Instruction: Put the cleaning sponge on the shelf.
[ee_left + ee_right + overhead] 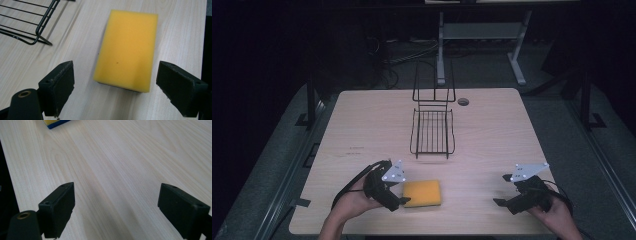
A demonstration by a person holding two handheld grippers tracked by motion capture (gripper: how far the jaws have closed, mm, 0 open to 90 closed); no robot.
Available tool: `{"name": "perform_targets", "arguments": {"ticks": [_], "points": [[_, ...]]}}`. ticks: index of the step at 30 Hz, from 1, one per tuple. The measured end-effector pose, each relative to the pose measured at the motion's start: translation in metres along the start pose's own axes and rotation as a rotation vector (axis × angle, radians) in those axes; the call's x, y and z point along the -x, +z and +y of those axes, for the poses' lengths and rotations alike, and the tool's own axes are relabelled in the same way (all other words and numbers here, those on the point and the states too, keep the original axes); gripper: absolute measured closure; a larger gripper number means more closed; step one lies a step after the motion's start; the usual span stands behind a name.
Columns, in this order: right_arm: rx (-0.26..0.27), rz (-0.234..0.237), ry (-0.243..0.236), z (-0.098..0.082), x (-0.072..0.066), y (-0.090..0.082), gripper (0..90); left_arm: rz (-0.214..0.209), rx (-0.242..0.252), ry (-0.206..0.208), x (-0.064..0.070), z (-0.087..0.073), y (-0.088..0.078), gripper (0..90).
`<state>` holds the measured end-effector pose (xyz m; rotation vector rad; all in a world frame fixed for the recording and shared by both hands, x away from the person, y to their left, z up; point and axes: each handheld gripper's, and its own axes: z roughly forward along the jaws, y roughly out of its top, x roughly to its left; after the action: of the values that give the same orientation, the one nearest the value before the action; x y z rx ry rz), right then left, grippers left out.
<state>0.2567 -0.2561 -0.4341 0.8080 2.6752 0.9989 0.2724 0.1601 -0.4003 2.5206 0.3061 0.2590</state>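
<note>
While the sponge [127,50] lies flat on the table [492,130] near you, your left tongs [116,82] gape wide around its near end, gripping nothing. Close too shallow and the soft foam may squirm free. Your right tongs [117,207] hang open, empty, over bare wood.

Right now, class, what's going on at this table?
A person holds a gripper in each hand at a wooden table. The left gripper is open, its jaws either side of the near end of a yellow sponge lying flat, not yet closed on it. The right gripper is open too, over bare table off to the side. A black wire rack stands farther back, with nothing in it.
</note>
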Motion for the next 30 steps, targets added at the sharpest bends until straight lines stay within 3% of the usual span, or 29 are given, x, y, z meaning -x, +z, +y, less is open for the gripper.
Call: {"name": "perform_targets", "arguments": {"ticks": [30], "points": [[-0.002,0.017,-0.012,0.002,-0.002,0.002,13.9,-0.062,-0.057,0.036,0.004,0.019,0.031,14.4]]}}
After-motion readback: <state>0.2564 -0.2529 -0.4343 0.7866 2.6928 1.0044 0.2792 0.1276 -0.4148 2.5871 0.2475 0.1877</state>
